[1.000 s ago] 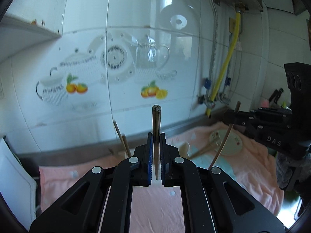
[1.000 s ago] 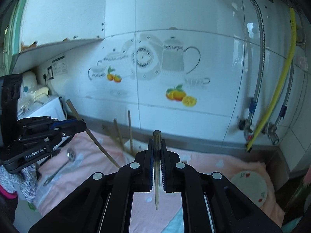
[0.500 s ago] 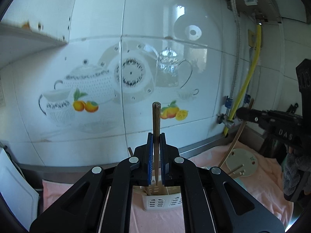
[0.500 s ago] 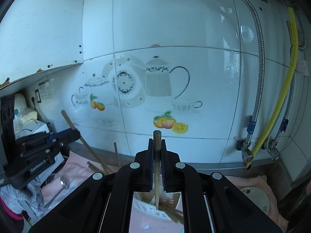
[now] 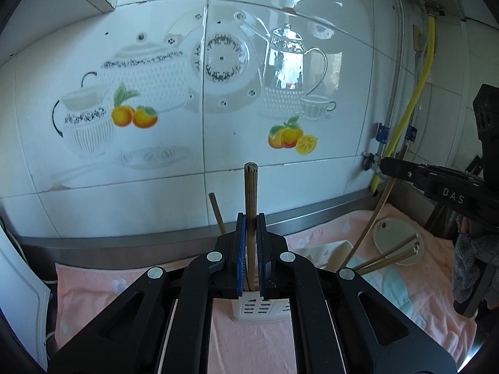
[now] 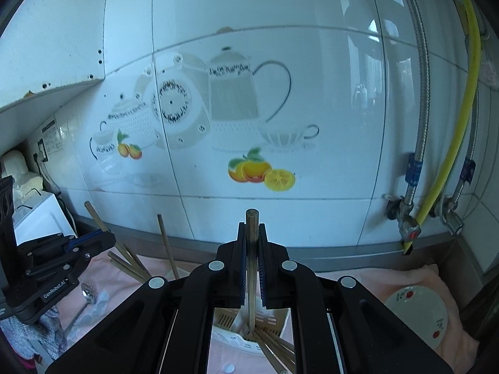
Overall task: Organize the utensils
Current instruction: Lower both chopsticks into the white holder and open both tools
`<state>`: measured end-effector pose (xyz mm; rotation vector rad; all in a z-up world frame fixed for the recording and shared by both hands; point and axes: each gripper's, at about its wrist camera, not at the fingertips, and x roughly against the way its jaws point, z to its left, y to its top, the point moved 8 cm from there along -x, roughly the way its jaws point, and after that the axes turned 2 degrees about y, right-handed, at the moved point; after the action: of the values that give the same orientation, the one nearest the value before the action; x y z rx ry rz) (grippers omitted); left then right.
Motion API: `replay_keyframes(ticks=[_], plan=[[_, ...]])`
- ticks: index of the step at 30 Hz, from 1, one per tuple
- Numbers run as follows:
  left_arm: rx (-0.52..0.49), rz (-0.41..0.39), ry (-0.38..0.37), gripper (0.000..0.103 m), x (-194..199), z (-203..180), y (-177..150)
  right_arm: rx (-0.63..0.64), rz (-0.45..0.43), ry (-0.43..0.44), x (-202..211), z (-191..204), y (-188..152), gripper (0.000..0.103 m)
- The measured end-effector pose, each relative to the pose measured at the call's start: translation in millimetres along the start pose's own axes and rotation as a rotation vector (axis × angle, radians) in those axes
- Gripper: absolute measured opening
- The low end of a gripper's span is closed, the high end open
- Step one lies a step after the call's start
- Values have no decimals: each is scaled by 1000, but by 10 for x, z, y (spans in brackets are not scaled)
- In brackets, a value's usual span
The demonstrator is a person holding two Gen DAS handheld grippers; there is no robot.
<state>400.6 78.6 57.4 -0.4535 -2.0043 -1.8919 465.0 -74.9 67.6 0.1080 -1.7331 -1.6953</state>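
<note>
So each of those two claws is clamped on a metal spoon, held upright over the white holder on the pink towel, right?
Not spoons. Each claw grips a wooden chopstick: the left gripper holds its chopstick, the right gripper its own. The wrist views show both upright over the white holder on the pink towel.

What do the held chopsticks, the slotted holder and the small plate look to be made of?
Chopsticks: likely bamboo or wood, matte tan-brown, with lengthwise grain.
Slotted holder: probably plastic, smooth white, with moulded vent slots.
Small plate: apparently glazed ceramic, white with painted red fruit, though melamine can't be excluded.
</note>
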Motion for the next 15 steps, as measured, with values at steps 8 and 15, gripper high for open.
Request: replay_keyframes(ticks=[8, 15], plan=[[-1, 31, -2, 6, -43, 0, -99, -4, 34, 6, -53, 1, -136, 6], [-3, 44, 3, 6, -55, 21, -131, -4, 61, 5, -93, -23, -225, 6]])
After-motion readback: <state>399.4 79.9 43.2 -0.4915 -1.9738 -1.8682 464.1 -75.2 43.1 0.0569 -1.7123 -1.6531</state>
